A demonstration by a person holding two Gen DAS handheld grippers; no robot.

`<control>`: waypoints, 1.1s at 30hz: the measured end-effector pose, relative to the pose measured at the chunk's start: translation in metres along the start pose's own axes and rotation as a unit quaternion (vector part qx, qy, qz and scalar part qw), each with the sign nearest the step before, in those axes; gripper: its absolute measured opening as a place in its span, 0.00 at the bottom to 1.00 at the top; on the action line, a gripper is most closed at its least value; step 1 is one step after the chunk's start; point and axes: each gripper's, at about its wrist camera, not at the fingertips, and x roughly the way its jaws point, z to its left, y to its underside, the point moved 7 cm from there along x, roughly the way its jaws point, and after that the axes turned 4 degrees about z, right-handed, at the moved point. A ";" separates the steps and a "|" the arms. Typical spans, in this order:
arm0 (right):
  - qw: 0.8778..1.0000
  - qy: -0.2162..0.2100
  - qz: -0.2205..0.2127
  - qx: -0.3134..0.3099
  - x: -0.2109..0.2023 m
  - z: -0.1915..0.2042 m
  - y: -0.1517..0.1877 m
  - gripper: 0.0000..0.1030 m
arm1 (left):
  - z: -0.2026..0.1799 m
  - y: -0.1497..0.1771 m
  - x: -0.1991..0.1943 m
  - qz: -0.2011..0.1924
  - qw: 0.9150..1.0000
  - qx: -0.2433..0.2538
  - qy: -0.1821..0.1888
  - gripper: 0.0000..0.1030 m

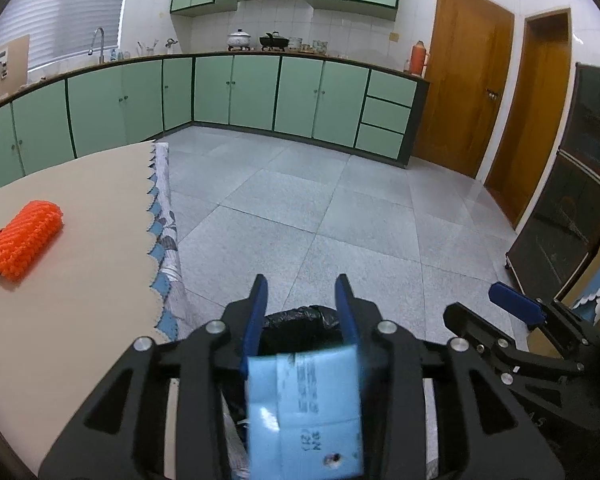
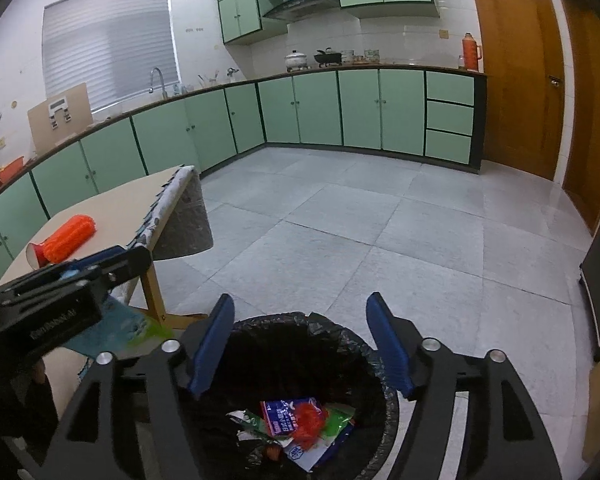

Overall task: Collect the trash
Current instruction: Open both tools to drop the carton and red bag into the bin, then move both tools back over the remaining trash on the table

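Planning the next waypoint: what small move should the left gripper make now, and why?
Probably open the left gripper a little wider. The light blue carton sits blurred between its blue fingers, above the black-bag-lined round trash bin. The right gripper is already open and empty over the trash inside. Afterwards, the orange knitted roll on the beige table remains.

A round trash bin [image 2: 384, 412] with a black bag [image 2: 284, 344] inside stood on the floor just beside the desk. At its bottom lay trash [image 2: 300, 426]: a pink and blue packet, a red crumpled bit, green wrappers and white paper, all piled up together. A light blue box [image 1: 304, 412] with dark print on it was blurry and tilted right over the open bin, between the blue fingers [image 1: 256, 312] of the left hand-held gripper [image 1: 300, 298].
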 end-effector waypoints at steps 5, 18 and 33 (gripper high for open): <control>1.000 0.006 -0.018 -0.005 -0.012 0.003 -0.006 0.78 | 0.014 -0.013 -0.019 -0.025 1.000 -0.014 -0.004 0.49; 0.997 -0.015 -0.076 -0.031 -0.047 0.052 -0.042 0.91 | 0.103 -0.036 -0.093 -0.086 0.991 -0.058 -0.082 0.65; 0.989 -0.105 -0.076 -0.078 -0.002 0.203 -0.066 0.92 | 0.272 -0.007 -0.144 -0.070 0.963 -0.119 -0.231 0.66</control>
